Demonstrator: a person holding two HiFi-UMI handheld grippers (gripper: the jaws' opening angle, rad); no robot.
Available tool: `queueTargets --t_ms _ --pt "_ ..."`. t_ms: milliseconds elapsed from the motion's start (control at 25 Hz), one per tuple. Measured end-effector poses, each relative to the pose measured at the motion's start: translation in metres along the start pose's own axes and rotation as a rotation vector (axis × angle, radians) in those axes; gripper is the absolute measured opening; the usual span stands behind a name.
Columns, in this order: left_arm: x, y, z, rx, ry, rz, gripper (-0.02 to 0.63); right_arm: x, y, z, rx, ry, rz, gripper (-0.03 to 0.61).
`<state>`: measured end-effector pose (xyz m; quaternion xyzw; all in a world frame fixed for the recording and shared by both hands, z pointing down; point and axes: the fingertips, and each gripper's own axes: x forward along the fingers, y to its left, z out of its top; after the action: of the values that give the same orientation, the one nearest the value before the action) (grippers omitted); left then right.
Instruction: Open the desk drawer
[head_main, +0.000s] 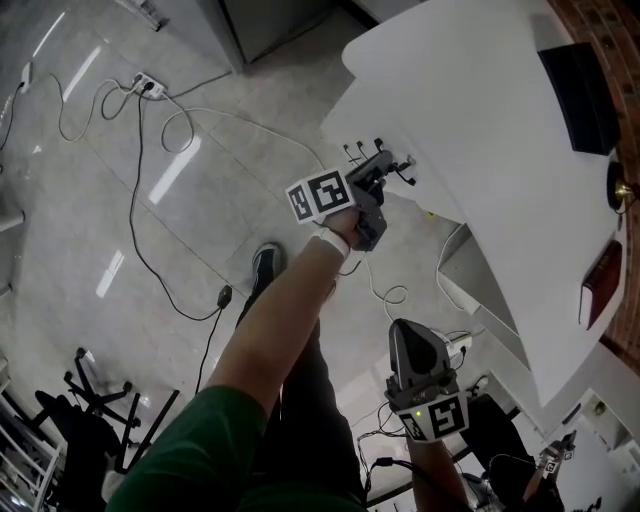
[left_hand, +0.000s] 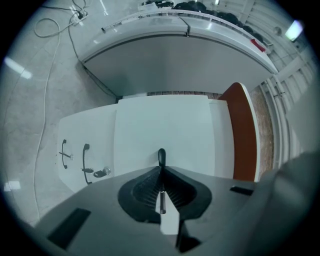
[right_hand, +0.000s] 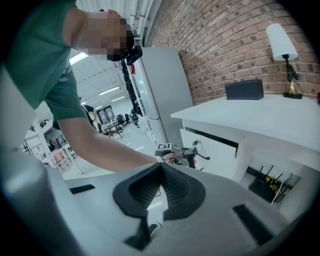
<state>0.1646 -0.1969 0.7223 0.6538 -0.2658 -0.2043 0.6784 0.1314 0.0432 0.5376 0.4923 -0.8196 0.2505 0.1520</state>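
Note:
The white desk (head_main: 470, 110) has a drawer front (right_hand: 215, 150) with dark handles (left_hand: 85, 159) and a key (left_hand: 102, 172) in its lock. My left gripper (head_main: 383, 165) is held out at the desk's corner, its tips close beside the handles (head_main: 352, 152). Its jaws are pressed together on nothing (left_hand: 161, 156), and they point over the desk top with the handles off to the left. My right gripper (head_main: 412, 335) hangs back lower down, away from the desk. It is shut and empty (right_hand: 161, 167) and faces the left gripper (right_hand: 184, 154) and the drawer.
A black box (right_hand: 244, 90) and a lamp (right_hand: 281, 40) stand on the desk near the brick wall. Cables and a power strip (head_main: 150, 88) lie on the floor. More cables (right_hand: 270, 185) hang under the desk. The person's shoe (head_main: 265, 265) is below the left arm.

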Motion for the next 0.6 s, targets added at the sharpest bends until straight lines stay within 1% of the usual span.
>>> queueTargets --t_ms 360,480,600 --pt "-0.047 0.005 -0.007 0.014 0.019 0.043 0.020 0.007 0.011 0.005 0.007 -0.038 0.038 0.002" --pt "-0.065 0.006 -0.006 0.009 0.011 0.047 0.020 0.013 0.018 0.011 -0.008 -0.048 0.048 0.002" --pt "-0.082 0.008 -0.006 -0.001 -0.003 0.062 0.020 0.015 0.026 0.012 0.000 -0.054 0.071 0.002"
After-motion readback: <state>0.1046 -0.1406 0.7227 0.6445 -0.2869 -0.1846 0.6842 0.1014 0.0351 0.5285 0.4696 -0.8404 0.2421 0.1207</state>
